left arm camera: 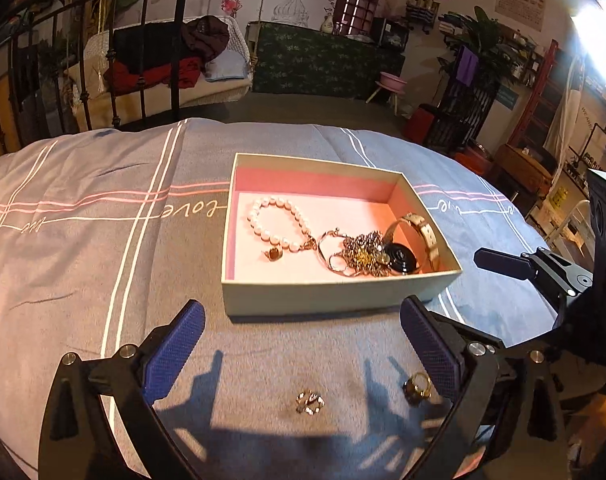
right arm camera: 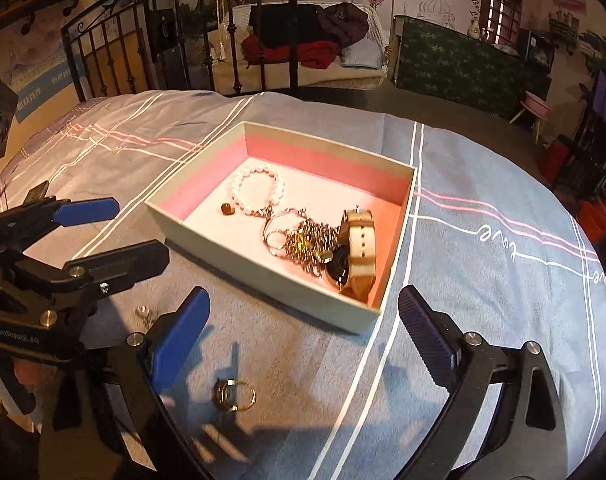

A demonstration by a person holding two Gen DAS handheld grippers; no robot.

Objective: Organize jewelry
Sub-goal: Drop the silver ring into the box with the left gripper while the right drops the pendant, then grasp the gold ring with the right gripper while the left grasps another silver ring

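Observation:
An open box with a pink lining sits on the bed. It holds a pearl bracelet, a gold chain tangle and a watch. Two gold rings lie on the cover in front of the box: a sparkly ring and a plain gold ring. My left gripper is open just above the rings. My right gripper is open beside the box's near corner, over the plain ring.
The bed cover is grey-blue with white and pink stripes. A black metal bed frame stands behind. Furniture and shelves fill the room beyond.

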